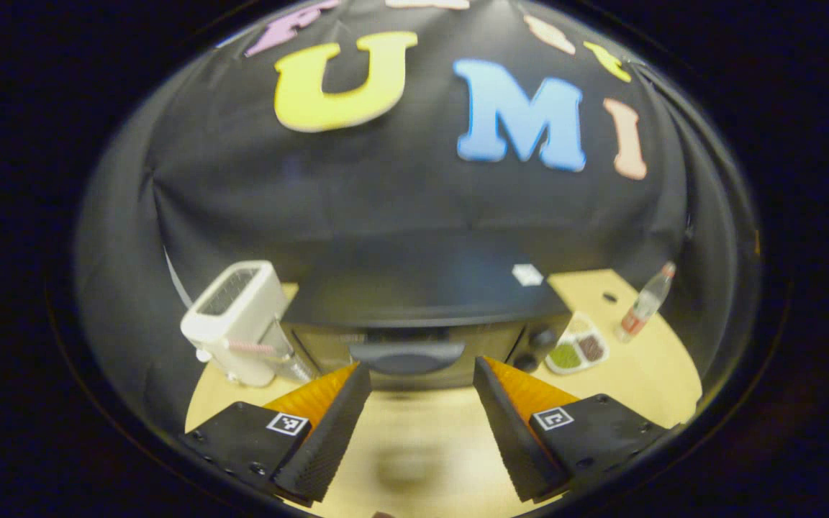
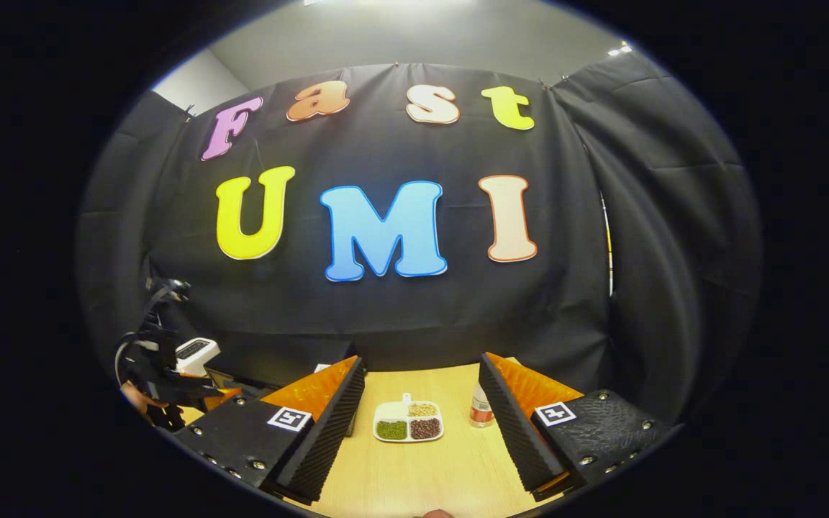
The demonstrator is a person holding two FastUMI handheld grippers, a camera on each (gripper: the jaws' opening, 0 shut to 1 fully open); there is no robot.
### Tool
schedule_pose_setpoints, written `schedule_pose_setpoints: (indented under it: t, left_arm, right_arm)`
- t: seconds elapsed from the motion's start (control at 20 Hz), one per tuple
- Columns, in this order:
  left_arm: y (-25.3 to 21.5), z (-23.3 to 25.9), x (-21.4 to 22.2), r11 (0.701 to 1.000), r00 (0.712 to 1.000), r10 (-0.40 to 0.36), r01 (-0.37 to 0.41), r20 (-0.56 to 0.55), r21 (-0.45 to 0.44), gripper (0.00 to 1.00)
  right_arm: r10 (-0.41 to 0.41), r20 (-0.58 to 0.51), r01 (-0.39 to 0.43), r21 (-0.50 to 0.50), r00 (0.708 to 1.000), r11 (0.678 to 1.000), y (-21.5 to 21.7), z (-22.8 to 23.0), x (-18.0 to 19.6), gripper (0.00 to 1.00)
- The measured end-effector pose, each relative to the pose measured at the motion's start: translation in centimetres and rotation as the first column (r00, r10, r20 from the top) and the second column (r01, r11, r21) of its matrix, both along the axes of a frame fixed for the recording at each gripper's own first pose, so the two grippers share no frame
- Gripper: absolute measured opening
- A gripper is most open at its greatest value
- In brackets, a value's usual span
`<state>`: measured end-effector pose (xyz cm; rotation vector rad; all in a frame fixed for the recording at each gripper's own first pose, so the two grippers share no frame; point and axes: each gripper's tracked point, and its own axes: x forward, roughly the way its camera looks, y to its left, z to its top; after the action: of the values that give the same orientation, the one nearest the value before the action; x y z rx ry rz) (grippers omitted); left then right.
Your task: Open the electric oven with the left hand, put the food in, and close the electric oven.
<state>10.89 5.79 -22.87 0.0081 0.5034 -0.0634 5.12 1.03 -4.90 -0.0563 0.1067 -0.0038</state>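
Left tool [image 1: 420, 424] is spread wide with nothing between its fingers, lined up square on the oven [image 1: 422, 316], which sits at the back of the counter [image 1: 623, 381] with the door shut. The handle [image 1: 407, 356] sits right in the gap between my fingers but a bit farther off, so I'm not touching it yet. Looks to me like I'm on step one, the approach before opening. A white toaster [image 1: 238, 320] stands just beside the oven on one side; the food tray [image 1: 578, 351] and a bottle [image 1: 646, 301] are on the other.

Right tool [image 2: 420, 432] is released too, hovering over the counter with the tray [image 2: 409, 421] ahead of it between the fingers, well apart from them, and the bottle [image 2: 481, 409] just beside the tray. At the edge of the right gripper view I can see my other tool near the toaster [image 2: 195, 352].

Next move, I reckon: ease the left tool forward, close on the handle and pull the door down. The handle looks shallow, so I'd want a firm, centred bite or it could slip.
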Motion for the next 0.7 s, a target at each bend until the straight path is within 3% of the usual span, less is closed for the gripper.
schedule_pose_setpoints:
  t: [0.1, 0.2, 0.3, 0.45, 0.7]
  left_arm:
    - [-0.9, 6.7, -1.4, 1.0, 0.983, 0.014, -0.012, 0.185, -0.014, 0.97]
    - [-1.9, 12.5, -3.7, 1.0, 0.947, 0.011, -0.003, 0.32, -0.028, 0.91]
    - [-1.8, 16.7, -5.5, 0.999, 0.916, 0.03, -0.018, 0.401, -0.034, 0.97]
    - [-1.7, 20.5, -7.6, 0.997, 0.901, 0.058, -0.031, 0.43, -0.07, 1.0]
    - [0.1, 21.6, -9.2, 0.996, 0.902, 0.08, -0.052, 0.425, -0.078, 1.0]
  right_arm:
    - [0.028, 0.018, -0.028, 0.008, 0.999, 1.0, 1.2, 1.5, 0.0, 1.0]
    - [0.048, 0.035, -0.048, 0.015, 0.998, 0.999, 2.2, 2.9, -0.2, 0.97]
    - [0.072, 0.053, -0.074, 0.03, 0.996, 0.997, 3.5, 4.8, -0.7, 0.97]
    - [0.105, 0.092, -0.108, 0.027, 0.99, 0.994, 4.9, 7.3, -1.6, 0.97]
    - [0.116, 0.113, -0.12, 0.024, 0.987, 0.993, 6.3, 8.5, -2.8, 0.97]
